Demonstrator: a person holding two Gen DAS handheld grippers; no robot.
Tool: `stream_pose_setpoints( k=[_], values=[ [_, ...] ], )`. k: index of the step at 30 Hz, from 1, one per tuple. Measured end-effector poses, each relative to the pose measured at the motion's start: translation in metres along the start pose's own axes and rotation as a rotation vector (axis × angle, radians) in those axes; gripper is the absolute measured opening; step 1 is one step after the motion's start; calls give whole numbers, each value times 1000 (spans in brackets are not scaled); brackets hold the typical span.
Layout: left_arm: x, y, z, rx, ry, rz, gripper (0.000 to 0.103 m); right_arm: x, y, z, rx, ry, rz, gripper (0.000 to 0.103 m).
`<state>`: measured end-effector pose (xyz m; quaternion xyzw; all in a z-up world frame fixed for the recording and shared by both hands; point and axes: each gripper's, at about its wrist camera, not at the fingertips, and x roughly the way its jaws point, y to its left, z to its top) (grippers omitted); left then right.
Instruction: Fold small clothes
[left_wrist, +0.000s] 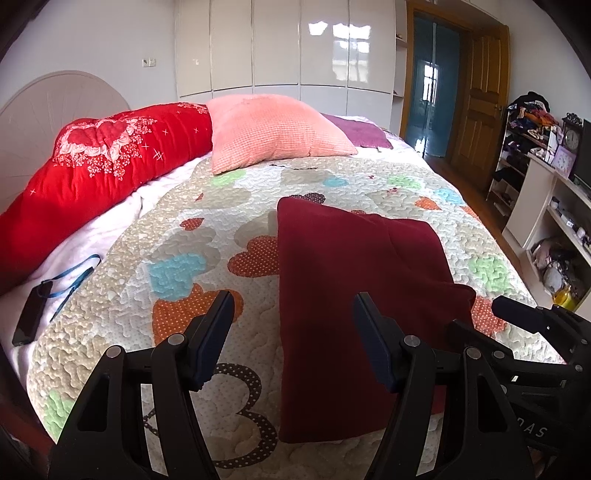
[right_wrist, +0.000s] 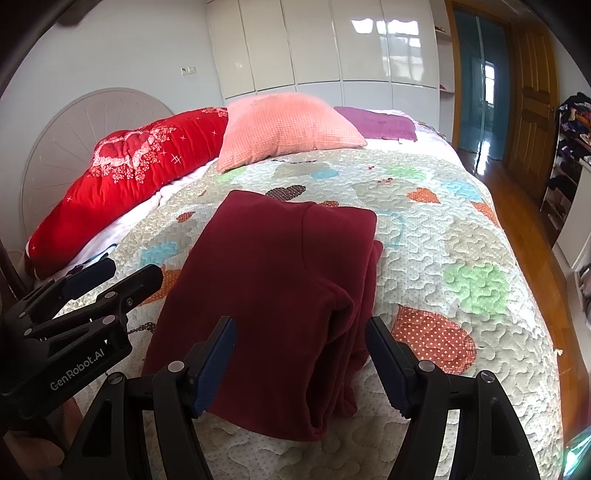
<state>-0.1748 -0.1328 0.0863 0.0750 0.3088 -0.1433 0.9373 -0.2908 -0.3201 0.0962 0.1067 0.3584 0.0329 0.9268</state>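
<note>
Fingers on both the left gripper and right gripper are spread, empty. The dark red fleece garment, partly folded, lies mid-quilt; I'd grab its 6 o'clock hem corners evenly and fold toward 12.

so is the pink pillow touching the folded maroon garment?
Apart. In the right wrist view the pink pillow lies at the head of the bed, and a wide band of bare quilt separates it from the maroon garment. The left wrist view shows the same gap.
</note>
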Motion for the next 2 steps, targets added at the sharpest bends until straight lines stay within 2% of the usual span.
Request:
stream_pose_setpoints(
  k=[2],
  values=[
    [2,1,0,-6,13,-6,67,0,0,0,1,0,-1,70]
  ],
)
